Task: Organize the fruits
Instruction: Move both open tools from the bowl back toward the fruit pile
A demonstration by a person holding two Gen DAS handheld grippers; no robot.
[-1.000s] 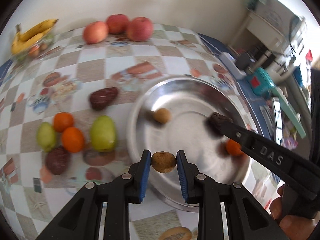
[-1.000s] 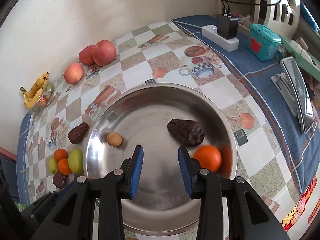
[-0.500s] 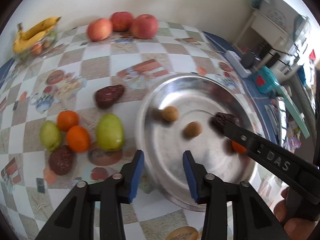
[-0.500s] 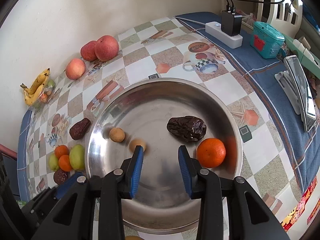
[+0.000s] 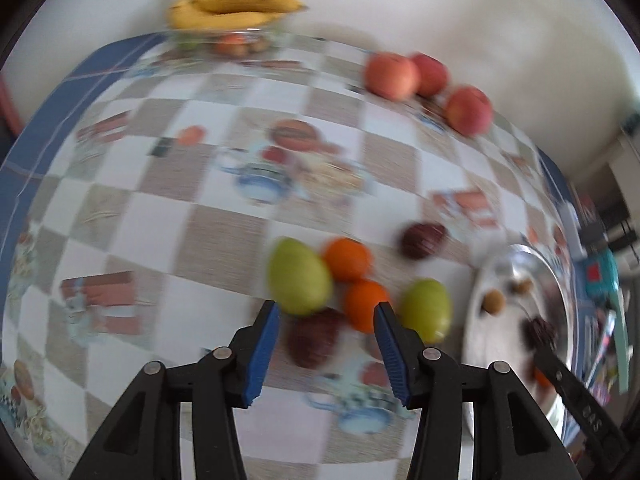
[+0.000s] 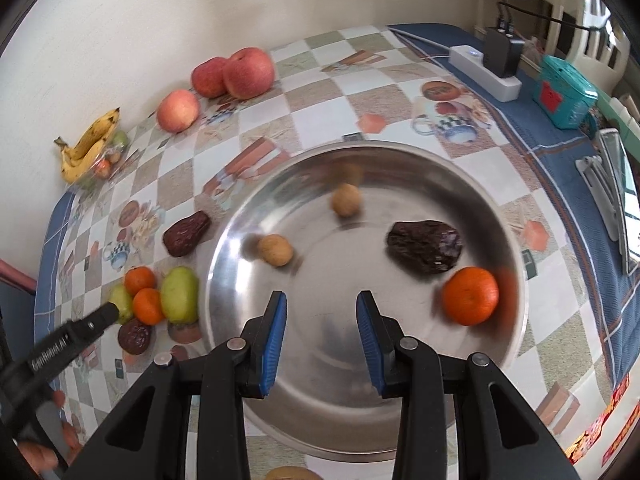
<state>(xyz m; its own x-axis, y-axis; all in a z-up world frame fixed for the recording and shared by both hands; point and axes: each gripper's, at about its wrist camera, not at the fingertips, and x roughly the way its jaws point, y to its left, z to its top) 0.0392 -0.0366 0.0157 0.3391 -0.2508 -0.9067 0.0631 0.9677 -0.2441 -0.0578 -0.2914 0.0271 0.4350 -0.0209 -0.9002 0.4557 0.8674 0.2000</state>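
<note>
**Four fruits in the pan, a cluster of six waiting on the table**

Judging by how things lie, the sorting is under way but less than half done. In the right wrist view the steel pan (image 6: 508, 216) fills the middle of the frame and holds four pieces: two small tan round fruits (image 6: 275, 249), one at centre and one just above it, a dark wrinkled date (image 6: 425, 246) to the right, and an orange (image 6: 471, 295) at lower right, near the date.

Left outside, at the lower left of that view, is a tight cluster beside the pan's rim: two green pears (image 6: 180, 294), two small oranges (image 6: 148, 305) and a dark date (image 6: 135, 335), the pieces touching or nearly so. Another date (image 6: 186, 233) lies alone a little above them. Three apples (image 6: 248, 73) and a bunch of bananas (image 6: 89, 145) sit along the wall at upper left; whether they belong to the job I cannot tell.

The left gripper (image 5: 326, 354) has its jaws open and empty, and in its blurred view the cluster sits just ahead of them: the larger pear (image 5: 300, 276) above centre, the date between the jaw tips. The right gripper (image 6: 322, 338) hangs over the pan, jaws open, holding nothing.

The fruit looks whole and firm; the dates are wrinkled and glossy, the tan ones smooth and likely to roll.
</note>
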